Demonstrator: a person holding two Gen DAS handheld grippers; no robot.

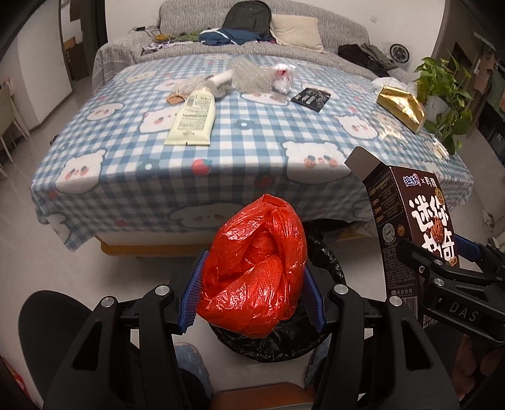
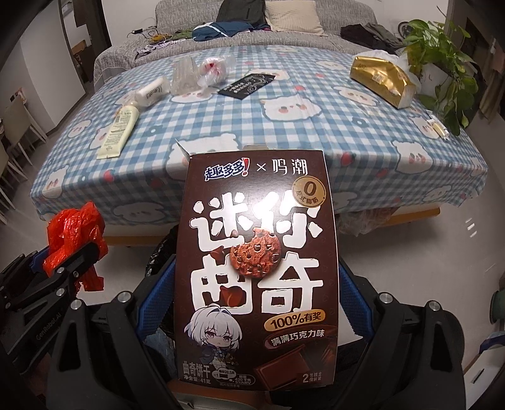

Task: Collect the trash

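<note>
The left wrist view shows the left gripper (image 1: 252, 277) with jaws clenched on a crumpled red plastic bag (image 1: 255, 271), above a bin lined with a glossy black trash bag (image 1: 274, 343); the right view barely shows that bin. There, the right gripper (image 2: 255, 284) grasps a brown cardboard cookie box (image 2: 257, 277), flap open. At 12 o'clock, a tabletop under blue checked bear cloth (image 1: 252, 126) carries a cream tube (image 1: 192, 116), gold packet (image 1: 401, 104) and clear wrappers (image 1: 249, 75); a grey sofa (image 1: 334, 28) stands behind.
</note>
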